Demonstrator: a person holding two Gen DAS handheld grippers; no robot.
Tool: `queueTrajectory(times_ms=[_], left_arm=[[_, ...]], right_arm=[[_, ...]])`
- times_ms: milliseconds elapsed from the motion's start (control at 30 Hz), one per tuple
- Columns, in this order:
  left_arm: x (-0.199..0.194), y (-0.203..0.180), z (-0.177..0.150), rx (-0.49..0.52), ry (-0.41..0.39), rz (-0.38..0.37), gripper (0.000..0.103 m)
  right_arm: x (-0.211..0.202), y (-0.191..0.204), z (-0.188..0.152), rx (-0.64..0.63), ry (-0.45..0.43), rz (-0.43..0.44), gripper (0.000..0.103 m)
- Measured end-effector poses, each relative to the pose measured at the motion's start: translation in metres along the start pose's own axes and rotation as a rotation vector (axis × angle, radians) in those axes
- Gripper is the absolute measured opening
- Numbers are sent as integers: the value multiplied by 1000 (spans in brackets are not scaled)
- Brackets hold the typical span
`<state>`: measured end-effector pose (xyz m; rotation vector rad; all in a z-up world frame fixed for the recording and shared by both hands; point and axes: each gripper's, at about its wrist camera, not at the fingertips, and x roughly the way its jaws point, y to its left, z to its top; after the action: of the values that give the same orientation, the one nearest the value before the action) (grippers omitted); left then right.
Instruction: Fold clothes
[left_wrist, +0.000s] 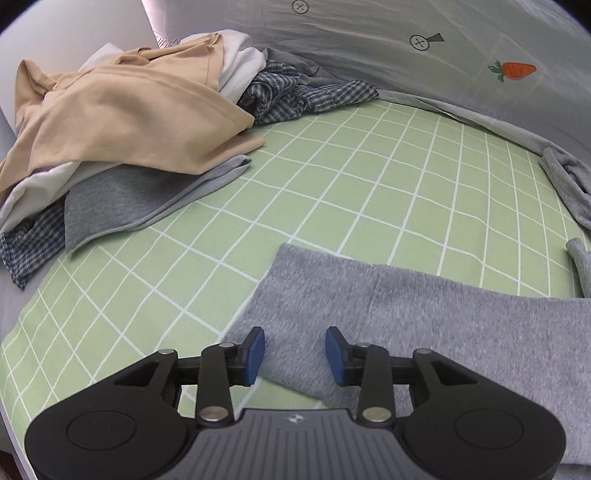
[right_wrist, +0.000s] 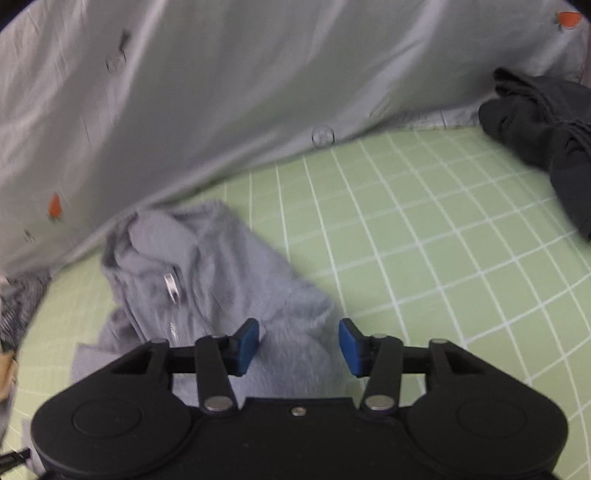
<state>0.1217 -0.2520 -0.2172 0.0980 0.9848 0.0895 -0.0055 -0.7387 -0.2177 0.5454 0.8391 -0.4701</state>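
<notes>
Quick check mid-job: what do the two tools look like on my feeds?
Both match: the left tool and right tool have matte black bodies with round side lobes, black linkage arms on silver pivots and blue pads. The left one's ribbed grey centre plate bears a small logo. No sleeves show.

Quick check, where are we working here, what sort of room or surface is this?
Most likely a bedroom, working on a bed: a green checked sheet, a grey quilt with carrot prints bunched behind it, and a pile of unfolded clothes on top.
</notes>
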Motion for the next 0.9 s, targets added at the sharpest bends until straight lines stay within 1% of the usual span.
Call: queueTrajectory(times_ms=[33, 100, 133, 167, 200, 233, 467, 533, 600, 633, 667, 700, 733, 767, 833, 900], left_arm=[[0, -1, 0, 7, -2, 3, 40], [0, 0, 0, 13, -4, 4, 41], [0, 0, 0, 12, -4, 4, 43], [0, 1, 0, 11, -5, 4, 44], [0, 2, 0, 9, -6, 3, 46], [0, 3, 0, 5, -6, 1, 47], [1, 10, -4, -18, -23, -1, 60], [2, 13, -4, -32, -19, -2, 63], [2, 16, -3, -45, -10, -8, 65], [2, 17, -3, -50, -6, -11, 66], [3, 19, -3, -57, -2, -13, 67], [3, 20, -4, -66, 2, -14, 70], [3, 22, -4, -76, 5, -16, 71], [3, 23, -5, -87, 8, -21, 71], [4, 27, -5, -113, 12, -32, 72], [6, 30, -6, -138, 16, -38, 76]], right_arm=[[4, 0, -1, -1, 13, -12, 56], [10, -3, -2, -5, 43, -1, 51], [12, -6, -2, -5, 58, 11, 39], [12, -6, 0, -11, 51, 16, 22], [11, -5, 3, -19, 42, 19, 14], [11, -4, 6, -26, 32, 23, 11], [8, 0, 27, -78, -36, 49, 9], [18, 2, 26, -95, -22, 17, 9], [26, 1, 25, -96, -4, -12, 11], [26, 0, 24, -88, -5, -29, 19], [23, 0, 22, -85, -18, -47, 42], [19, -1, 21, -82, -32, -65, 57], [13, 0, 18, -86, -49, -71, 86], [5, 0, 14, -89, -66, -64, 103], [-11, -1, 6, -94, -100, -46, 103], [-25, -1, -7, -111, -101, -36, 103]])
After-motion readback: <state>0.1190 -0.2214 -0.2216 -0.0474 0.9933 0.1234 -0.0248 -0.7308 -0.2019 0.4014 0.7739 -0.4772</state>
